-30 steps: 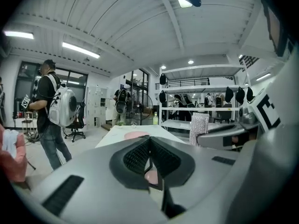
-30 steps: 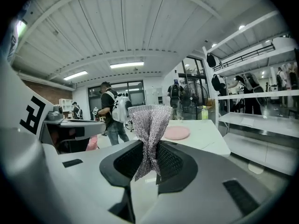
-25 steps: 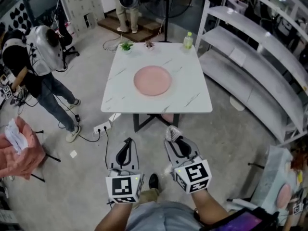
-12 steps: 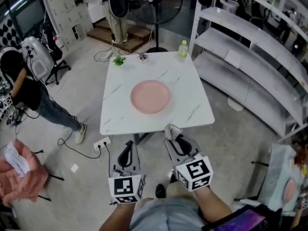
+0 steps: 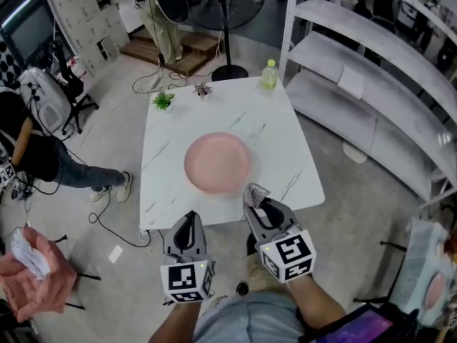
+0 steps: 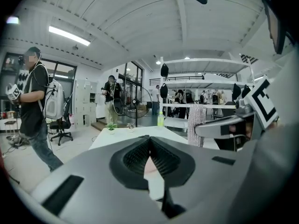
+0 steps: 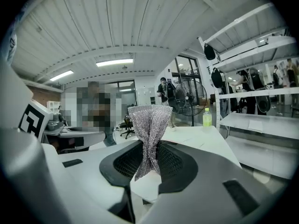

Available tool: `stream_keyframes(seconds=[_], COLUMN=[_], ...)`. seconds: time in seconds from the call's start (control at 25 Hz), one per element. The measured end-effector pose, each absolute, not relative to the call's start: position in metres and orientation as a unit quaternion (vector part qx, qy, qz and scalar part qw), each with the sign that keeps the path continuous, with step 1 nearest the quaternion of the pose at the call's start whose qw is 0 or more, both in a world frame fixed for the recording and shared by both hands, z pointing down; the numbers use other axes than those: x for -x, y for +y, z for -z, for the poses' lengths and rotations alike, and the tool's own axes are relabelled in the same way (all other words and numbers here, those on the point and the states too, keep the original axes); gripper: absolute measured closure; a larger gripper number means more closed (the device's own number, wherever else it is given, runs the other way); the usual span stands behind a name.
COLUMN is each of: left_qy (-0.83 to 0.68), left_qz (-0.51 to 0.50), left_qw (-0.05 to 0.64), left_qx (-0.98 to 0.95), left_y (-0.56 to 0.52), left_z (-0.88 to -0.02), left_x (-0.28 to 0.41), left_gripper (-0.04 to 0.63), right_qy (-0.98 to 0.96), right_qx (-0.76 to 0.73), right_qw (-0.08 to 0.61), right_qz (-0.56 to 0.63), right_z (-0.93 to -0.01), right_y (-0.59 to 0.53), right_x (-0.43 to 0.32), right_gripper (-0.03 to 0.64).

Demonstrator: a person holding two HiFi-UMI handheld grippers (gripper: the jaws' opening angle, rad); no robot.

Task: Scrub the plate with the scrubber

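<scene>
A round pink plate (image 5: 217,163) lies in the middle of the white marble table (image 5: 161,184). My right gripper (image 5: 255,200) is shut on a silvery mesh scrubber (image 5: 256,191), which reaches over the table's near edge just short of the plate. In the right gripper view the scrubber (image 7: 148,125) stands up, pinched between the jaws of the right gripper (image 7: 148,158). My left gripper (image 5: 189,220) hovers at the table's near edge, shut and empty. In the left gripper view the left gripper (image 6: 149,143) has its jaws together, with a sliver of the pink plate (image 6: 150,165) behind them.
At the table's far edge stand a green bottle (image 5: 269,74), a small plant (image 5: 163,101) and a small object (image 5: 203,89). White shelving (image 5: 371,70) runs along the right. A fan stand (image 5: 228,68), floor cables (image 5: 121,224), a person (image 5: 32,145) and pink cloth (image 5: 36,274) are around.
Both grippers have come forward to the table's near edge, and the table and plate now sit closer in the head view. The scrubber stays gripped in the right gripper.
</scene>
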State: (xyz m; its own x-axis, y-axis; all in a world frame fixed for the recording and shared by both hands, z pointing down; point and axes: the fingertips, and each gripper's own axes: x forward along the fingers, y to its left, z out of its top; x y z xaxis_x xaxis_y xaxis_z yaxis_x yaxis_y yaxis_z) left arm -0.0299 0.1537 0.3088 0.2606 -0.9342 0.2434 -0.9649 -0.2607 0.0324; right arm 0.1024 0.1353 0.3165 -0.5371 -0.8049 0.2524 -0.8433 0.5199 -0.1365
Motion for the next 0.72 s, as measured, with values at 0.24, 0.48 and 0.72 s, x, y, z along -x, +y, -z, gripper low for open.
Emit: stream_keyframes(seconds=[0.24,0.48,0.72], left_qy=[-0.608,-0.629,-0.645], left_qz=[-0.108,-0.102,-0.1], left_qw=[0.073,0.064,0.083], left_qx=[-0.783,-0.768,-0.753], left_y=[0.062,0.003,-0.032], left_z=[-0.301,-0.286,-0.296], left_x=[0.016,0.022,0.045], left_gripper=[0.589,0.589,0.589], right_qy=[-0.875,-0.891,-0.9], right_qx=[-0.46,-0.43,-0.407], right_qw=[0.071,0.071,0.089], right_qz=[-0.136,-0.129,-0.128], right_z=[-0.317,-0.306,-0.314], right_y=[0.041,-0.019,-0.056], right_x=[-0.114,-0.101,-0.079], right_gripper=[0.511,0.511,0.511])
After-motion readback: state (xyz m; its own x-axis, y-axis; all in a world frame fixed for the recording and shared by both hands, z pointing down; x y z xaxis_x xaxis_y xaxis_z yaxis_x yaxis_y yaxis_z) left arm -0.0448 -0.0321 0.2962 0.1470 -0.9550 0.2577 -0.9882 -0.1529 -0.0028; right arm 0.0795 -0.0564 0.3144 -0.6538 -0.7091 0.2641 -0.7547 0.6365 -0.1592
